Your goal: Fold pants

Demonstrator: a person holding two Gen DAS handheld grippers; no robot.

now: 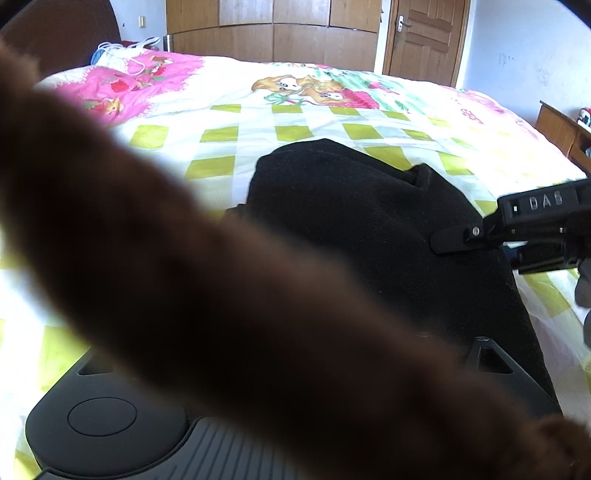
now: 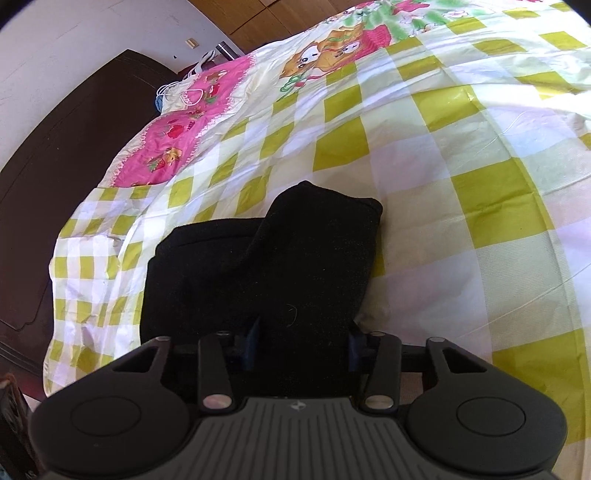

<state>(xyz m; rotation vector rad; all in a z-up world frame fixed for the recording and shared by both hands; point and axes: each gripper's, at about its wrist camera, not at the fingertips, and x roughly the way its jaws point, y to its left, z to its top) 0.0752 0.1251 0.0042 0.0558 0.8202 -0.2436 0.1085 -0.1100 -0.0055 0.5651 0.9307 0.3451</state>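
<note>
The black pants [image 1: 351,206] lie partly folded on the checked bed sheet [image 1: 221,144]. A blurred brown fuzzy cloth [image 1: 184,258] runs diagonally right in front of the left wrist lens. It hides my left gripper's fingers, and only the gripper's body [image 1: 103,417] shows. My right gripper [image 2: 303,343] is shut on a thick fold of the black pants [image 2: 295,258], which fills the space between its fingers. From the left wrist view, the right gripper [image 1: 458,236] comes in from the right at the pants' near edge.
A pink pillow [image 2: 177,144] with a white bag [image 1: 122,55] sits by the dark headboard [image 2: 55,147]. Wooden wardrobes [image 1: 273,29] and a door [image 1: 424,37] stand behind the bed. A wooden bedside unit [image 1: 561,129] is at the far right.
</note>
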